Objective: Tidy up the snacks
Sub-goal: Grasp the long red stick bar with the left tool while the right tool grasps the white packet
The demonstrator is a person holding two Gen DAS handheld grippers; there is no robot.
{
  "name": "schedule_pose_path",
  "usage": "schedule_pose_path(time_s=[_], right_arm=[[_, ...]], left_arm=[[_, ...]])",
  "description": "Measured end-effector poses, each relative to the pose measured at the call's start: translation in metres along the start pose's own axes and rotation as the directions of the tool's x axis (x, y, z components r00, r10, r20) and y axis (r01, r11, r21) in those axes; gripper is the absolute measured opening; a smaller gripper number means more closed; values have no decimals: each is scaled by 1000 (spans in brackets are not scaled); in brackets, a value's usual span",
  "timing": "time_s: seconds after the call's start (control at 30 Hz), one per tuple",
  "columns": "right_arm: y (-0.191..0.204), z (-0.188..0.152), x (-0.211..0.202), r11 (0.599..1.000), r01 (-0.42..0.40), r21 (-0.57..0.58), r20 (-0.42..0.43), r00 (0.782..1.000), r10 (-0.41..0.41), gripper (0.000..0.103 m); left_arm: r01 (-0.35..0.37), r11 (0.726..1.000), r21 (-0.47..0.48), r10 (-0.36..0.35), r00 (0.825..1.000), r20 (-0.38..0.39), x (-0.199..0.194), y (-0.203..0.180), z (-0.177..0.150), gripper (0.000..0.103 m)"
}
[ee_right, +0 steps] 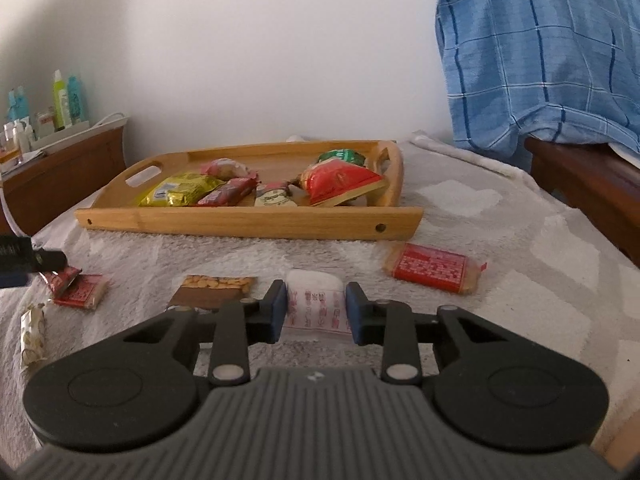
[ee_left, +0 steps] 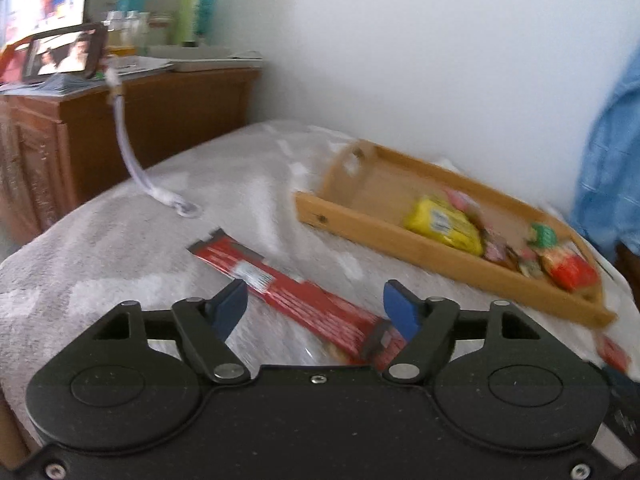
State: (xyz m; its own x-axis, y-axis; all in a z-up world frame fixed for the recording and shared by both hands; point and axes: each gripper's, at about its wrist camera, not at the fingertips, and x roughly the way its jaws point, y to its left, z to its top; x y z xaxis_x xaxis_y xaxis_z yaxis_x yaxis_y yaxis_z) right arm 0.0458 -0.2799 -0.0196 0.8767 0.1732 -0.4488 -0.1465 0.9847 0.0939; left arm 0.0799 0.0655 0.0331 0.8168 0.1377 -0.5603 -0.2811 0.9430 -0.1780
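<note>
A long red snack bar point(ee_left: 296, 300) runs slantwise between the blue pads of my left gripper point(ee_left: 316, 308). Both pads touch its edges, so the gripper is shut on it. In the right wrist view that gripper enters at the far left, with the bar's end point(ee_right: 60, 276) under its tip. My right gripper point(ee_right: 316, 312) is shut on a white packet point(ee_right: 316, 300) with red print, low over the grey blanket. Behind stands a wooden tray point(ee_right: 248, 224) point(ee_left: 400, 244) that holds a yellow pack point(ee_right: 180, 192), a red pack point(ee_right: 340, 180) and several small snacks.
Loose on the blanket lie a flat red pack point(ee_right: 434, 268), a peanut bar point(ee_right: 216, 288), a small red pack point(ee_right: 82, 296) and a pale wrapped snack point(ee_right: 32, 332). A wooden cabinet point(ee_left: 120, 120) with bottles stands left. A blue checked cloth point(ee_right: 540, 48) hangs right.
</note>
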Motion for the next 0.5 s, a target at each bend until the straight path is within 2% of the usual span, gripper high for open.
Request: schedule_pose_path(time_s=[0.1,0.17,0.2,0.3,0.4,0.5], right_arm=[[0,0,2,1000,0,2,-1,1000,0,41],[0,0,3,1000,-2,8,0,1000,2,41],[0,1,4,1000,-2,11,-1,1000,2,41],[0,0,6,1000,-8,14,-17,1000,8,37],[-1,1,5,1000,-16,24,-14,1000,16,36],[-3,1,3,999,-15,45,-10,1000,15,36]], left_arm=[[-87,994,-65,81,993,-81,22,4,9,71],[-108,988,-110,95,989,-112,32,9,11,66],[-108,988,-109,97,990,-99,32,9,10,51],[-110,991,-79,101,988,-114,32,4,14,37],[-81,992,-98,68,989,-129,30,3,16,25],[-47,997,-68,37,990,-133,20,-1,15,21]])
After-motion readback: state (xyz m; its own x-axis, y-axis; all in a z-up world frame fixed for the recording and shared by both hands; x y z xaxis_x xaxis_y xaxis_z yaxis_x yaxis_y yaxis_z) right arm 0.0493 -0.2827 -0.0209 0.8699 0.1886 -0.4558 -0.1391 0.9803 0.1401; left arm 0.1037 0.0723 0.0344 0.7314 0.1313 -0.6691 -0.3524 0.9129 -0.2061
